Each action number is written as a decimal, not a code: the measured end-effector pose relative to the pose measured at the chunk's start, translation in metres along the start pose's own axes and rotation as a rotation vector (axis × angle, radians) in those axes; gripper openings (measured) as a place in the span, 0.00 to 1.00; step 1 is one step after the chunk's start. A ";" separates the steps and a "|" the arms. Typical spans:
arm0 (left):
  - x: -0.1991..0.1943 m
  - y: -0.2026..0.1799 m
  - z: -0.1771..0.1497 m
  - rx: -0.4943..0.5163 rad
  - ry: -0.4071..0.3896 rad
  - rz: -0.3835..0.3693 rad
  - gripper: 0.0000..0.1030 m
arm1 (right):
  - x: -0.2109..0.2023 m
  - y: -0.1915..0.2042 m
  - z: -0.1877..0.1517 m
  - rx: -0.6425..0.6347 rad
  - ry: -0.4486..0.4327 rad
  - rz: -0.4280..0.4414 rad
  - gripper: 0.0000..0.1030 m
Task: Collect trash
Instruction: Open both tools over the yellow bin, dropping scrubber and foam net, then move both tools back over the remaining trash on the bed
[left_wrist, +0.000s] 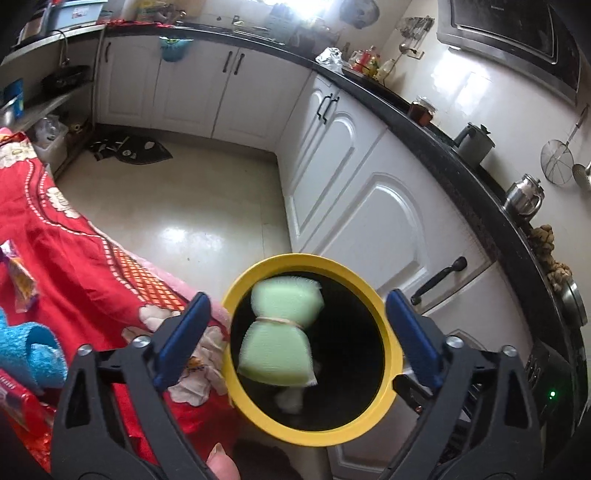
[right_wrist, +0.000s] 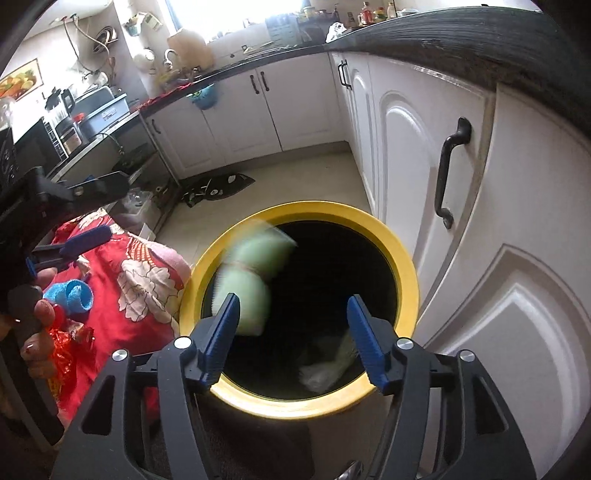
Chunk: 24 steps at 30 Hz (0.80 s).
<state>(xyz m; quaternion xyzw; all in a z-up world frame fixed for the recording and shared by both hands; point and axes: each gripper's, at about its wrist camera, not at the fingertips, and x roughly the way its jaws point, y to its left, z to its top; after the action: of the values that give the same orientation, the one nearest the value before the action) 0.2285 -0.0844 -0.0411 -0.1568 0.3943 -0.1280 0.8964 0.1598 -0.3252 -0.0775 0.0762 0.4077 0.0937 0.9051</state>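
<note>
Green sponge bundle (left_wrist: 277, 335) hung loose over yellow bin (left_wrist: 384, 310), ahead between spread left gripper (left_wrist: 295, 332), long axis fore-aft. Right gripper (right_wrist: 293, 339) spread, empty.

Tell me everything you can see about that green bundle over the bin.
The green bundle is pale green, soft and sponge-like, cinched at its middle by a thin tan band so it bulges into two lobes like a bow. Its outline is motion-blurred in the right wrist view. It sits tilted, within the yellow rim of the bin against the dark inside, and nothing visibly touches it: the jaws of both grippers stand apart and clear of it. Whitish crumpled scraps lie deeper inside the bin.
</note>
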 end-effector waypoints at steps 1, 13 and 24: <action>-0.002 0.001 0.001 -0.003 -0.003 0.003 0.89 | -0.001 0.000 0.001 -0.002 -0.005 -0.005 0.58; -0.065 0.024 0.005 -0.055 -0.091 0.091 0.90 | -0.026 0.024 0.012 -0.042 -0.091 0.025 0.64; -0.134 0.057 0.000 -0.117 -0.226 0.170 0.90 | -0.049 0.068 0.018 -0.116 -0.130 0.137 0.65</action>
<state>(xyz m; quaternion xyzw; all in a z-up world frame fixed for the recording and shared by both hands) 0.1465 0.0149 0.0267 -0.1882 0.3094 -0.0102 0.9321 0.1338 -0.2718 -0.0157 0.0574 0.3361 0.1736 0.9239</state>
